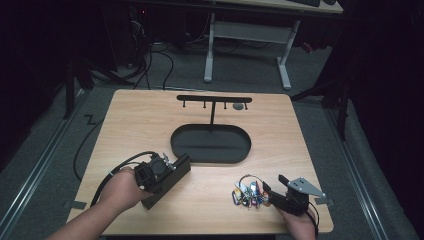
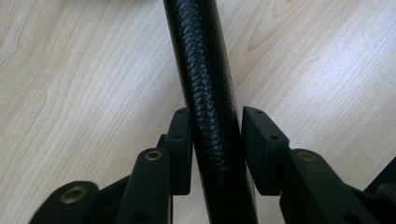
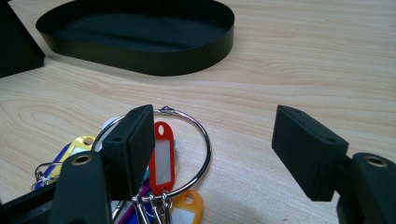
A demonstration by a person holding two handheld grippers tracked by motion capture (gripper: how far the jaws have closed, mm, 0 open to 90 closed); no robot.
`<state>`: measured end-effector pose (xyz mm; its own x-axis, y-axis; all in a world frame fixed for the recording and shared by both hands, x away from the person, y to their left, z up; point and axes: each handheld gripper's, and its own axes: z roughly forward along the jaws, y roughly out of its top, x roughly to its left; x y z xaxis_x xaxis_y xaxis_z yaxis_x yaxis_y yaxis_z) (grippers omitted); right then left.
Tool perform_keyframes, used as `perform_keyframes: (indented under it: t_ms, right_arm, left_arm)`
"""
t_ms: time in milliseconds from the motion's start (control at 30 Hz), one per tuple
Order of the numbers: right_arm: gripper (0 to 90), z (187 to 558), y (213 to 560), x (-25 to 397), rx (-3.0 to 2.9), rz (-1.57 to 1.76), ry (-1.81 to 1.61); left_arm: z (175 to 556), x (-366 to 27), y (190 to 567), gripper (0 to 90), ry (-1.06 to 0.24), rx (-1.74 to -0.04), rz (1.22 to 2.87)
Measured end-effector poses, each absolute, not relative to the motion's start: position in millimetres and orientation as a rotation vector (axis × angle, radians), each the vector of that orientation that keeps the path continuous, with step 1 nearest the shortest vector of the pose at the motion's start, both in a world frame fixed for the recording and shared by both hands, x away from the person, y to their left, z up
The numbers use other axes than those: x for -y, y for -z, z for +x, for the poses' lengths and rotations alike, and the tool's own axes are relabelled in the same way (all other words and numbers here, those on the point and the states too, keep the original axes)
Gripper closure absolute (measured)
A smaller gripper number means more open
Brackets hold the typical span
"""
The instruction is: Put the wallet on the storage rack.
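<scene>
A long black case with a grained leather skin lies slantwise on the wooden table at the front left. My left gripper sits over it, shut on the case, both pads pressed to its sides in the left gripper view. A bunch of coloured key tags on a metal ring lies at the front right. My right gripper stands open just right of it; in the right gripper view its left jaw is over the tags, and the ring's right arc lies between the jaws.
A black oval tray sits mid-table, with a T-shaped hook stand rising from its far edge. In the right gripper view the tray's wall is ahead. Bare wood lies to the right of the tray.
</scene>
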<state>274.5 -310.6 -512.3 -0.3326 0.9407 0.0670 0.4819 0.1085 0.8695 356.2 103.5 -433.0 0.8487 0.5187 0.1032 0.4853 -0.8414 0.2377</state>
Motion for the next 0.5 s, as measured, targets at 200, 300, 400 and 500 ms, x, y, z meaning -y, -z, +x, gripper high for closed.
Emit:
perform_keyframes:
  t_ms: [200,300,400,500]
  right_arm:
    - [30.4,274.5,512.3,311.0,-1.878,1.38,-1.156]
    - [30.4,275.3,512.6,310.9,-1.878,1.376,-1.153]
    - [30.4,275.4,512.7,310.5,-1.88,1.377,-1.153]
    - [30.4,274.7,512.3,310.4,-1.877,1.376,-1.155]
  left_arm:
    - [353.9,-103.1,431.2,74.0,-0.324,-0.703,2.844]
    - [350.0,-101.2,429.3,74.1,-0.374,-0.635,2.844]
    - [349.1,-99.4,427.7,74.1,-0.391,-0.607,2.847]
    - [346.6,-95.2,421.3,74.1,-0.435,-0.547,2.829]
